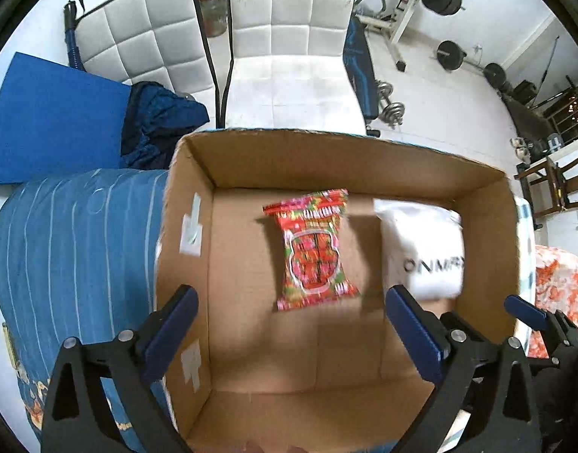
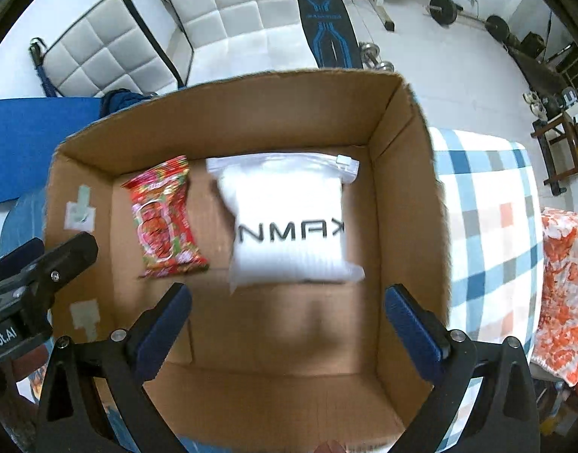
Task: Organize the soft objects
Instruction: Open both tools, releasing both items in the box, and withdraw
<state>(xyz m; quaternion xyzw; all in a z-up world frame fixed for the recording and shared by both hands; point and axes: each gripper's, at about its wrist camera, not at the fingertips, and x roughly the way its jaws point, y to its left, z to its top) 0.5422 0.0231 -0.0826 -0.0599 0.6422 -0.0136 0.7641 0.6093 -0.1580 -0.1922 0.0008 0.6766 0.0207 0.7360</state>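
Observation:
An open cardboard box [image 1: 191, 196] [image 2: 406, 173] stands on a bed. On its floor lie a red patterned snack packet [image 1: 313, 251] [image 2: 164, 219] and, to its right, a white zip bag [image 1: 425, 249] [image 2: 289, 222] with black lettering. My left gripper [image 1: 292, 313] hovers over the box, open, with nothing between its fingers; the packet lies below and ahead of it. My right gripper [image 2: 289, 309] also hangs open above the box, just short of the white bag, holding nothing. The right gripper shows at the lower right edge of the left wrist view, and the left one at the left edge of the right wrist view.
The bed has a blue striped cover [image 1: 74, 249] left of the box and a checked blue-and-white one [image 2: 489, 204] on the right, with an orange floral cloth [image 2: 564, 290] beyond. Behind stand two white quilted chairs [image 1: 289, 37], a blue mat [image 1: 51, 120], dark blue clothing [image 1: 160, 120] and weights [image 1: 451, 54].

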